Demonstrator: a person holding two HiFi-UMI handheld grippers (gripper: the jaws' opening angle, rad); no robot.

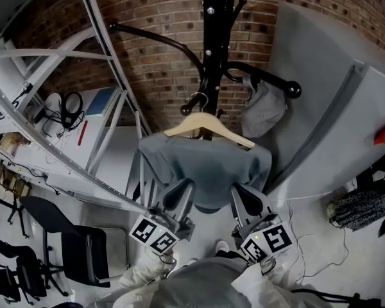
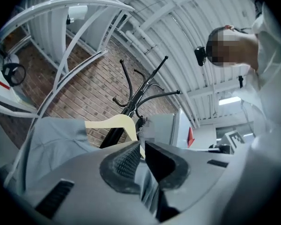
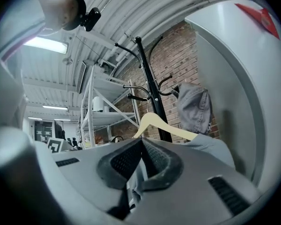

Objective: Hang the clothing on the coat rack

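A grey-blue garment (image 1: 202, 169) is draped over a pale wooden hanger (image 1: 208, 127) in front of the black coat rack (image 1: 213, 37). The hanger's metal hook (image 1: 196, 99) sits close to the tip of a lower rack arm; I cannot tell whether it rests on it. My left gripper (image 1: 178, 194) is shut on the garment's lower left part, with cloth (image 2: 147, 186) pinched between its pads. At the lower right, my right gripper (image 1: 242, 197) is shut on the same garment. The hanger (image 2: 112, 123) and rack (image 2: 140, 93) show ahead in the left gripper view, and the hanger (image 3: 164, 125) again in the right gripper view.
A grey cap (image 1: 264, 111) hangs on a right-hand rack arm. White metal shelving (image 1: 51, 95) with headphones (image 1: 70, 104) stands at the left, a black chair (image 1: 70, 236) below it. A large grey panel (image 1: 327, 108) leans at the right. The brick wall (image 1: 160, 18) is behind.
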